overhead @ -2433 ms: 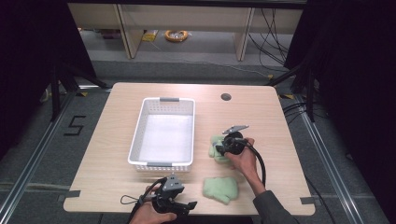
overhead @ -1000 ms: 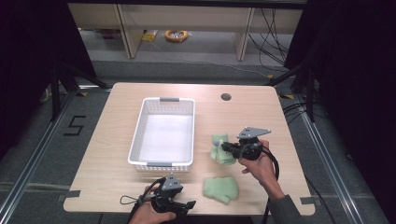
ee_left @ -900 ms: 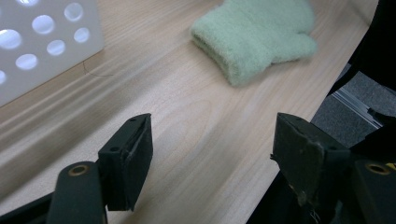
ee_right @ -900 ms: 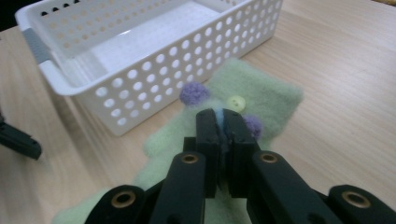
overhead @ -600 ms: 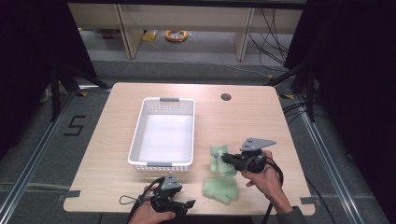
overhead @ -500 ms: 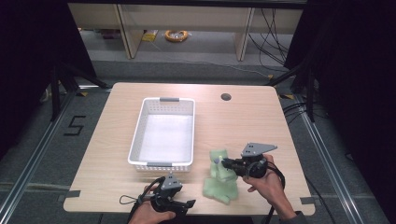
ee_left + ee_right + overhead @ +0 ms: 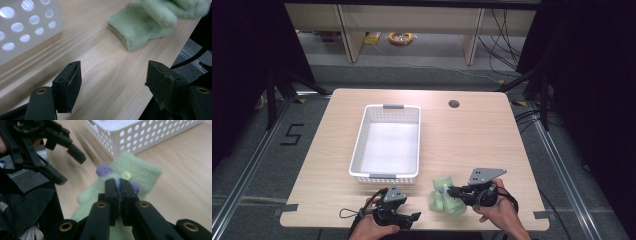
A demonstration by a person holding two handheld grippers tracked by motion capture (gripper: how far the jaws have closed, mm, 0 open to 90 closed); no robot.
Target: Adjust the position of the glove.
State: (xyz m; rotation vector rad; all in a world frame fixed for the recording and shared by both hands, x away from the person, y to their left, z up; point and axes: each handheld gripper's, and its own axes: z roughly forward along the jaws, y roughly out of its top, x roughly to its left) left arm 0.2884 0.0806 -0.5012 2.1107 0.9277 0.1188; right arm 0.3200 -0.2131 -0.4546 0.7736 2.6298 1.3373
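Observation:
A fuzzy green mitten (image 7: 140, 173) with purple pom-poms and a pale button hangs from my right gripper (image 7: 119, 183), which is shut on its fabric. In the high view the right gripper (image 7: 452, 191) holds this mitten (image 7: 443, 183) low over a second green mitten (image 7: 451, 206) lying near the table's front edge. My left gripper (image 7: 412, 217) rests by the front edge, left of both mittens. Its jaws stand open (image 7: 116, 82) over bare wood with nothing between them. The mittens (image 7: 140, 27) lie ahead of it to the right.
A white perforated basket (image 7: 360, 145) stands at mid-table, just behind the grippers; its wall (image 7: 25, 27) is close on the left gripper's left. A round hole (image 7: 454, 104) sits in the tabletop at the back. The table's front edge (image 7: 412, 231) is right under both hands.
My right gripper has carried the green mitten toward the table's front edge and onto the second mitten. The left gripper has stayed where it was, open.

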